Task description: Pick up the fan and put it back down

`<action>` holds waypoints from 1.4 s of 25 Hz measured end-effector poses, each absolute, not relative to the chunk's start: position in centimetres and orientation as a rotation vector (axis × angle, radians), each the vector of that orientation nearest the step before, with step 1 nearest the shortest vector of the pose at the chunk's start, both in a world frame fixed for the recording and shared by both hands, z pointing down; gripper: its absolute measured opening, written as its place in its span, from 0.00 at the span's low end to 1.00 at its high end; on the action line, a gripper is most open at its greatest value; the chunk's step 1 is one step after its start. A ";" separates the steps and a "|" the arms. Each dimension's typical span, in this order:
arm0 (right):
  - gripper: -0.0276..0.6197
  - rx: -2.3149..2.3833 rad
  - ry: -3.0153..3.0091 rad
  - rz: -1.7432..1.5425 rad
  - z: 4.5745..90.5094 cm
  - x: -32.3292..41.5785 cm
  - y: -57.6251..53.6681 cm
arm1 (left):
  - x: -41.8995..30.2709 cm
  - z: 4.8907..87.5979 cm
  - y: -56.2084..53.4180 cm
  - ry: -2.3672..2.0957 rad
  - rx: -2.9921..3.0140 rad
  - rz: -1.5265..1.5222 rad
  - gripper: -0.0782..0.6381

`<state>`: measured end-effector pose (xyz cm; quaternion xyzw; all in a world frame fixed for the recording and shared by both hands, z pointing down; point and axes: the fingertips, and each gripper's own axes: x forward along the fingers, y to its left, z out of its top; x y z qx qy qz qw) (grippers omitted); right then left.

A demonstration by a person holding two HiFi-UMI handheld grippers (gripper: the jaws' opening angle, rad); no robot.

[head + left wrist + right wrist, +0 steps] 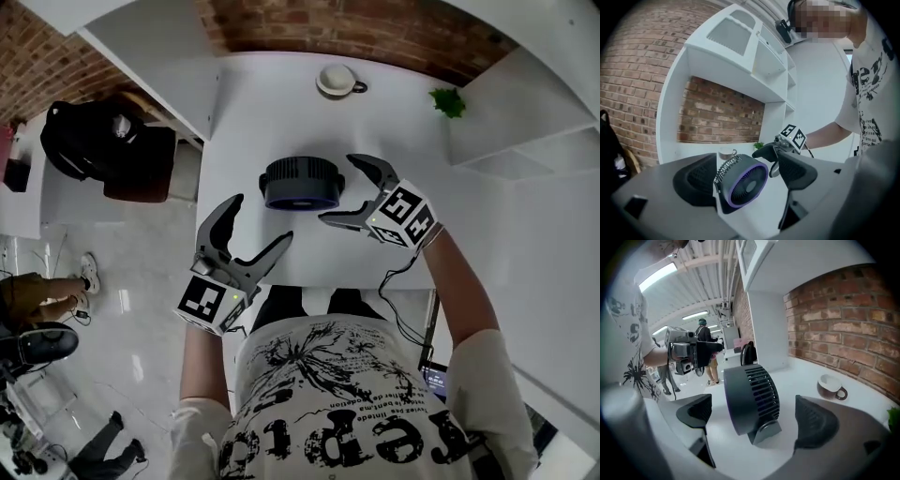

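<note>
A small black fan (300,183) with a purple ring stands upright on the white table (253,103). My left gripper (261,217) hovers at the table's near edge, just short of the fan on its left, jaws wide open and empty. In the left gripper view the fan (743,182) shows its purple-rimmed front between the open jaws, untouched. My right gripper (338,187) is close to the fan's right side, also open. In the right gripper view the fan's ribbed back (752,399) stands between the spread jaws with a gap on each side.
A white cup on a saucer (336,80) sits at the table's far edge, and a small green plant (448,101) at the far right. White shelving and a brick wall back the table. A black bag on a chair (94,141) stands to the left.
</note>
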<state>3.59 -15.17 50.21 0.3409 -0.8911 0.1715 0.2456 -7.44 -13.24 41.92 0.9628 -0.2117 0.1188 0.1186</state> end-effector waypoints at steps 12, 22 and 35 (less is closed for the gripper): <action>0.85 0.681 -2.365 0.442 53.7 0.6 -17.5 | -6.9 44.3 -15.4 -0.504 2.861 0.276 0.66; 0.77 0.732 -2.484 0.386 53.2 0.3 -18.4 | -6.6 45.6 -16.6 -0.334 2.913 0.199 0.66; 0.77 0.783 -2.530 0.373 53.2 0.1 -19.0 | -6.5 52.2 -19.7 -0.043 2.884 0.289 0.70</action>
